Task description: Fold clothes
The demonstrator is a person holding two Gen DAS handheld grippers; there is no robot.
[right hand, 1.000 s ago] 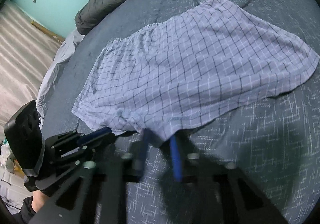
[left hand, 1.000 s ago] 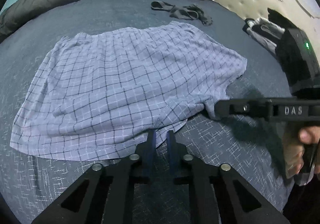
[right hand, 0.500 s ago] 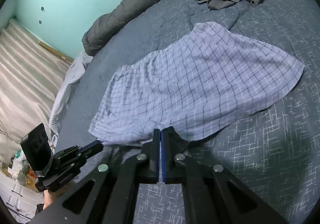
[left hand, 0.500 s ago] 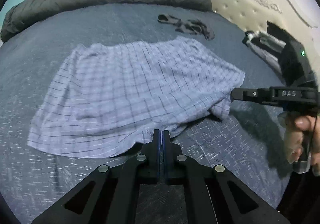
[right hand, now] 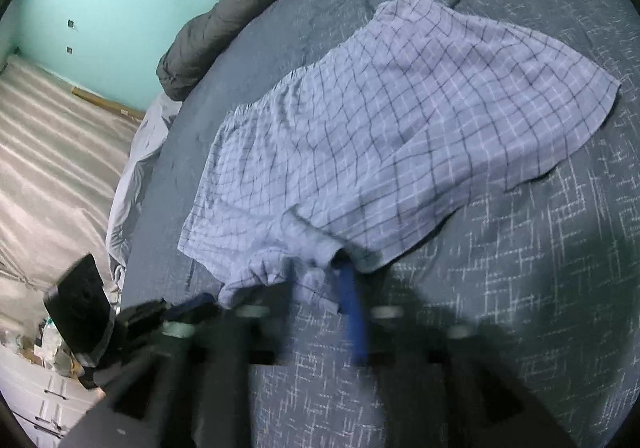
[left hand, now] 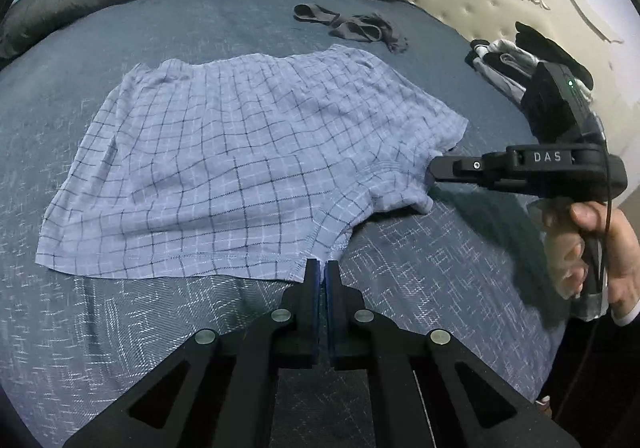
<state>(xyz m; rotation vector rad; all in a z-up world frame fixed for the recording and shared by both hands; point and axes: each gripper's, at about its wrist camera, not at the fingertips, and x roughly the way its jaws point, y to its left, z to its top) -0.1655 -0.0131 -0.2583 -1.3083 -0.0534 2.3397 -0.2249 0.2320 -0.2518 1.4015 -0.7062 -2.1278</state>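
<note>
Both views are dim, with a cool bluish cast and strong fisheye bending and black corners at the edges. The left wrist view is mostly sharp, and the right gripper (left hand: 434, 168) casts a soft dark shadow onto the bedspread (left hand: 420, 248) beneath it. The right wrist view is smeared by motion blur, worst across its own gripper (right hand: 320, 288) at the bottom.
</note>
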